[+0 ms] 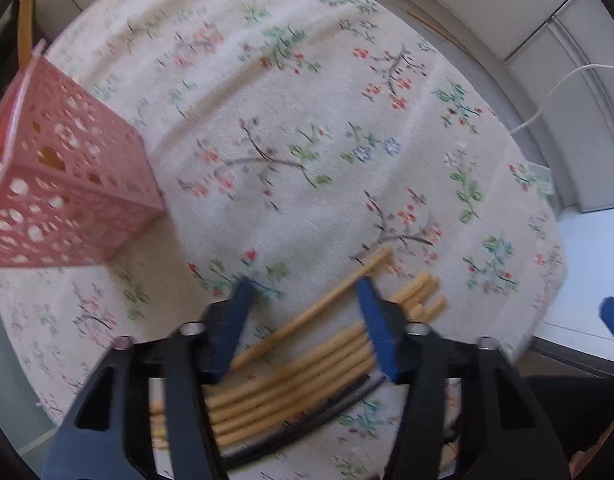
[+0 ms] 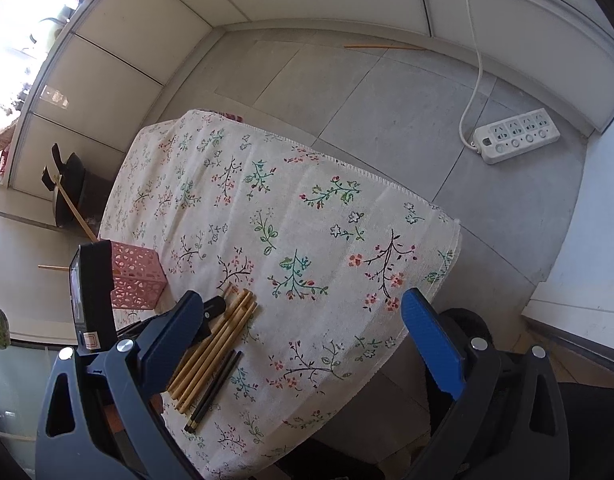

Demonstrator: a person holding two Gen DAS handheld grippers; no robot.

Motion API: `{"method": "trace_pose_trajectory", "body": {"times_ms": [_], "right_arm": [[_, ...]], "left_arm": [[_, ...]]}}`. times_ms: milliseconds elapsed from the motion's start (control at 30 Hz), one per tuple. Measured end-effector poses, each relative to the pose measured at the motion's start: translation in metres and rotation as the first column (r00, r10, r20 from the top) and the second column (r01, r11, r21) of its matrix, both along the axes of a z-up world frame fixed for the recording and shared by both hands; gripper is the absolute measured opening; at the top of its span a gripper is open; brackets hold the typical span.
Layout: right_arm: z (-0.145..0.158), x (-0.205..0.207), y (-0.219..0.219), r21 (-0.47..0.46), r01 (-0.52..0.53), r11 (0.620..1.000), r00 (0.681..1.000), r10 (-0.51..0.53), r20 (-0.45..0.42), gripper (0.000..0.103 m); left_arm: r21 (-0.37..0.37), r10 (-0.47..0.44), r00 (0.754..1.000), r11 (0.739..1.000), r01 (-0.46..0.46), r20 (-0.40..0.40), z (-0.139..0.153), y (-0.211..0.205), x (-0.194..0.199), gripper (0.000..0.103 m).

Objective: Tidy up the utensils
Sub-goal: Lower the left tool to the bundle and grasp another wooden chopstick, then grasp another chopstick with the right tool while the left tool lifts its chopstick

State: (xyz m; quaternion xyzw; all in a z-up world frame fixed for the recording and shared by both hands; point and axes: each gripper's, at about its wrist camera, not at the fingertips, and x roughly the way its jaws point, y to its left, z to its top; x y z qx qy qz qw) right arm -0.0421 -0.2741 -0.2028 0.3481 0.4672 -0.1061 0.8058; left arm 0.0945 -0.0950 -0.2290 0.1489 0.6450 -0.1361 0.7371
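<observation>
Left wrist view puts your left gripper low over the chopsticks, jaws spread wide and holding nothing, with one loose stick slanting up between the blue fingers toward 1 o'clock. Two dark sticks lie along the bundle's near edge. On the cloth, the basket sits well apart at 9 o'clock.

From the right wrist view, your right gripper hangs back off the table's near corner, also released and empty; the bundle lies at its 8 o'clock, the basket beyond it at 9. One more stick lies on the floor at 12.

My reading: you are at the pick-up step, about to take a stick for the basket. Next, lower the left jaws so the loose stick sits squarely between the pads, then close. Thin round sticks may roll or slip, so grip mid-length.
</observation>
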Motion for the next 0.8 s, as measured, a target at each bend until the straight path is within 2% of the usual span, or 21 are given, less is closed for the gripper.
{"method": "trace_pose_trajectory", "body": {"times_ms": [100,167,300,433,500,567,633,667,700,800], "right_arm": [[-0.002,0.001,0.003,-0.003,-0.007,1.0,1.0,0.007,-0.008,0.096],[-0.004,0.003,0.005,-0.009,-0.013,1.0,1.0,0.013,-0.021,0.096],[-0.017,0.012,0.017,0.03,-0.029,0.999,0.998,0.031,-0.056,0.096],[-0.036,0.025,0.036,0.111,-0.043,0.993,0.994,0.053,-0.093,0.096],[-0.044,0.033,0.046,0.151,-0.042,0.988,0.993,0.058,-0.106,0.096],[-0.051,0.044,0.057,0.173,-0.049,0.984,0.99,0.07,-0.122,0.092],[-0.058,0.055,0.068,0.157,-0.05,0.986,0.985,0.075,-0.156,0.074],[-0.061,0.059,0.071,0.154,-0.045,0.987,0.983,0.071,-0.169,0.071],[-0.064,0.062,0.074,0.153,-0.04,0.987,0.981,0.068,-0.18,0.063],[-0.062,0.07,0.085,0.112,-0.026,0.993,0.983,0.046,-0.179,0.053]], "left_arm": [[0.011,-0.027,0.999,1.0,0.026,0.034,0.001,-0.005,-0.003,0.032],[0.006,-0.037,0.998,0.999,0.037,0.047,0.002,-0.007,-0.005,0.022],[-0.014,-0.054,0.994,0.998,0.055,0.097,0.008,-0.007,-0.005,0.013],[0.005,-0.122,0.966,0.992,0.124,0.229,0.026,0.008,-0.021,0.008],[0.008,-0.139,0.95,0.99,0.143,0.28,0.044,0.017,-0.039,0.008],[0.007,-0.142,0.935,0.989,0.148,0.325,0.062,0.029,-0.052,0.007],[-0.028,-0.116,0.921,0.99,0.136,0.372,0.085,0.05,-0.064,0.007],[-0.039,-0.103,0.914,0.991,0.128,0.393,0.091,0.06,-0.067,0.006],[-0.045,-0.085,0.902,0.992,0.114,0.424,0.102,0.069,-0.075,0.006],[-0.096,-0.029,0.872,0.992,0.086,0.488,0.13,0.1,-0.087,0.005]]}}
